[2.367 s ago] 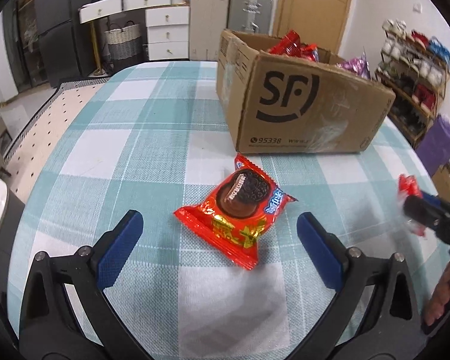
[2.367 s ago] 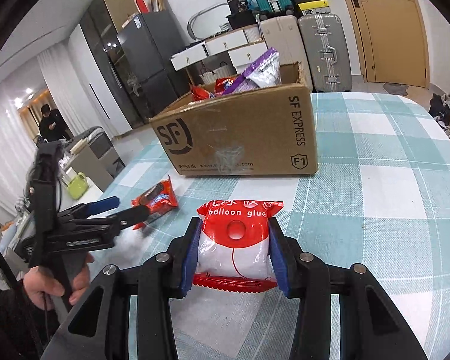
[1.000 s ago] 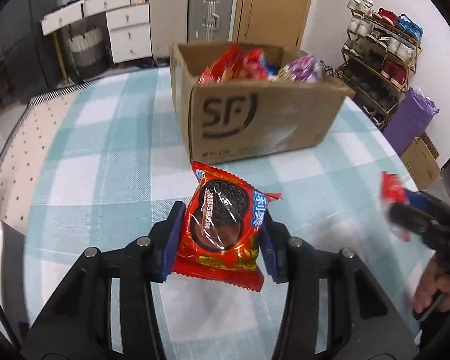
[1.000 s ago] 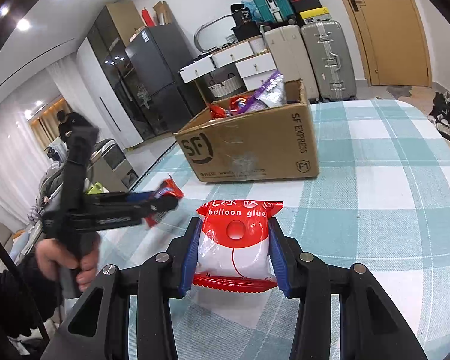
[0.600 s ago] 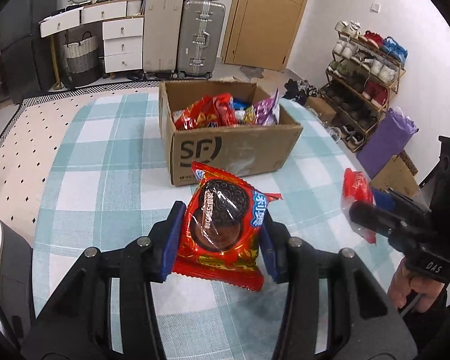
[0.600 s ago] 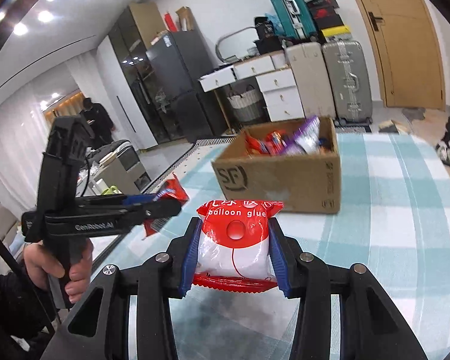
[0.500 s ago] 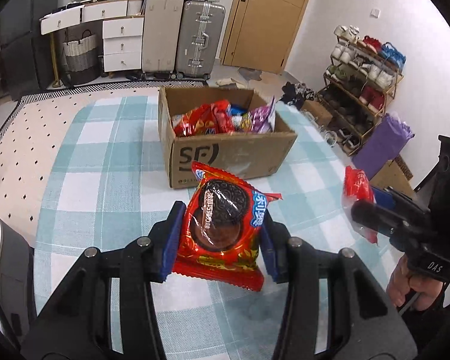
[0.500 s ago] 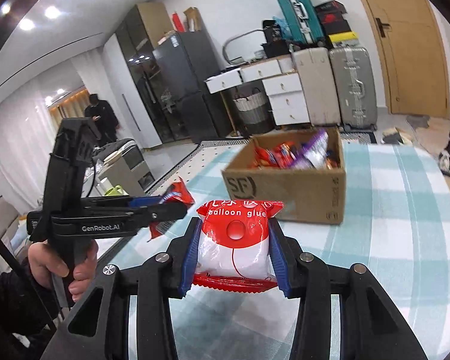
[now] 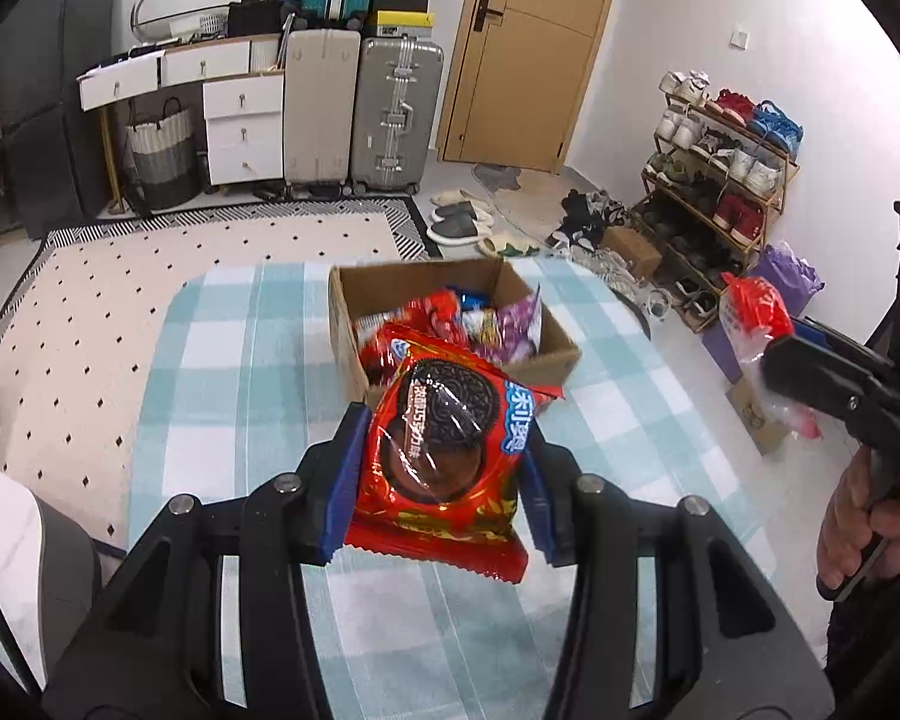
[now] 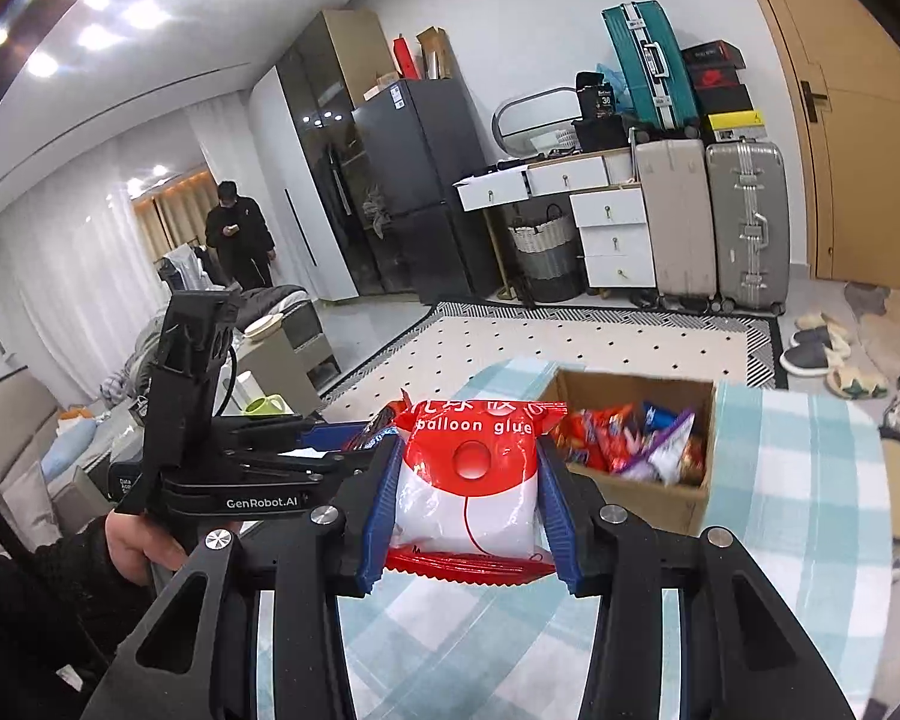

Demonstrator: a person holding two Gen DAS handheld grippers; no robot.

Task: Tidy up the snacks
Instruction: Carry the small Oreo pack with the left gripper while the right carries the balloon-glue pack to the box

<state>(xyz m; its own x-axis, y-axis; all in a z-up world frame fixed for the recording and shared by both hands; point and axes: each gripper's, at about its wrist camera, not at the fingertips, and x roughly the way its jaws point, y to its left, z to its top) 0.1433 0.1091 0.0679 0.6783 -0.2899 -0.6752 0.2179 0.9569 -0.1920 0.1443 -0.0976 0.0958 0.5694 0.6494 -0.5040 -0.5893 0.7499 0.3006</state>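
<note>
My left gripper (image 9: pixel 441 468) is clamped on the red cookie packet (image 9: pixel 447 456), blue pads pressing both of its sides, the chocolate sandwich cookie picture facing up at me, and the packet hangs clear above the checked tablecloth (image 9: pixel 210 396). My right gripper (image 10: pixel 468 492) is squeezed tight on the red-and-white balloon glue bag (image 10: pixel 468 480), its label upright between the pads, also held in the air over the table. Straight ahead of the left gripper, and partly hidden behind the cookie packet, sits the open cardboard box (image 9: pixel 528 306), with red, blue and purple snack packs (image 9: pixel 486 318) piled inside. From the right gripper, that box (image 10: pixel 636 498) lies ahead and a little to the right. Off to the left of my right gripper I see my other hand (image 10: pixel 132 546) wrapped round the left tool's handle. Further out stand suitcases (image 9: pixel 396 108), white drawers (image 9: pixel 243 126) and a shoe rack (image 9: pixel 720 180).
</note>
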